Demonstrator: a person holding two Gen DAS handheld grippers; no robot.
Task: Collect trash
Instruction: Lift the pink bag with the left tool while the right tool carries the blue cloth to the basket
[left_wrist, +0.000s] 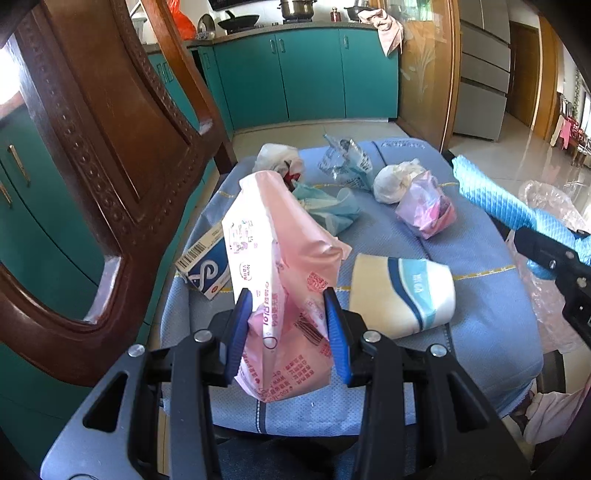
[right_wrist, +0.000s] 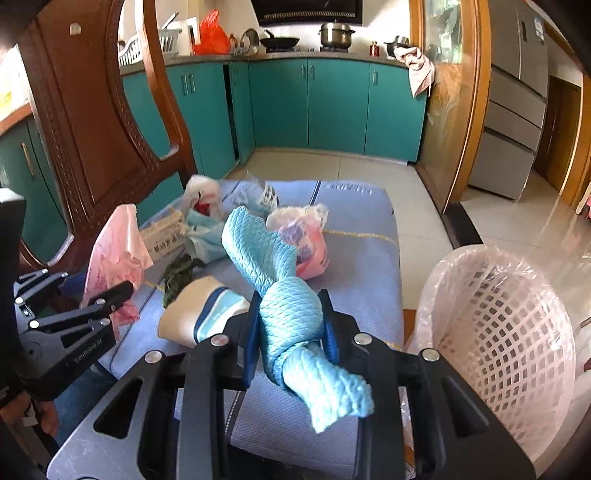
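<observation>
My left gripper (left_wrist: 290, 317) is shut on a pink plastic wrapper (left_wrist: 280, 258) and holds it above the blue-cushioned chair seat (left_wrist: 480, 302). My right gripper (right_wrist: 291, 325) is shut on a twisted light-blue cloth (right_wrist: 280, 291), seen at the right in the left wrist view (left_wrist: 495, 199). On the seat lie a squashed paper cup (left_wrist: 402, 291), a blue-white carton (left_wrist: 205, 269), a pink bag bundle (left_wrist: 424, 210), a white wad (left_wrist: 395, 181), a clear wrapper (left_wrist: 343, 158) and a teal wrapper (left_wrist: 328, 210). A lined white basket (right_wrist: 509, 325) stands right of the seat.
The carved wooden chair back (left_wrist: 110, 155) rises at the left. Teal kitchen cabinets (right_wrist: 332, 107) stand behind across a tiled floor (right_wrist: 406, 192). A wooden door frame (right_wrist: 472, 103) and grey drawers (right_wrist: 513, 129) are at the right. My left gripper body (right_wrist: 66, 325) is at the left.
</observation>
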